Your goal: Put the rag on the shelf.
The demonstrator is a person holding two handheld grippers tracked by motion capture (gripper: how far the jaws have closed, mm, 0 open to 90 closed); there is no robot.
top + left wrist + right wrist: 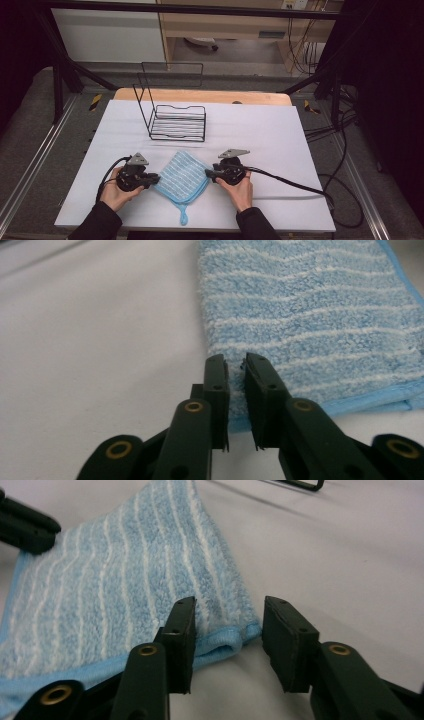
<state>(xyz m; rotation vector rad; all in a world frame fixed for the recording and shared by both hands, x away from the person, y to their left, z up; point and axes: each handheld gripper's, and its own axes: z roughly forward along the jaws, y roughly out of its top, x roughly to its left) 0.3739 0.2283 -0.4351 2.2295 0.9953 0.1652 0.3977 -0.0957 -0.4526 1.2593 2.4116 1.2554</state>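
Folded blue cloth (182, 176) flat on table (280, 135); left gripper (236, 360) seemingly clamped on its corner, right gripper (227, 615) jaws apart astride opposite corner.

White table (270, 135) with a cloth and a rack on it

The blue striped cloth (183, 177) lies folded at lower centre of the high view, its loop pointing to the near edge. The black wire rack (177, 122) stands above it, toward the far edge.

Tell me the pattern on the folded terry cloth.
Folded terry cloth: light blue with thin white wavy stripes; clearest in left gripper view.
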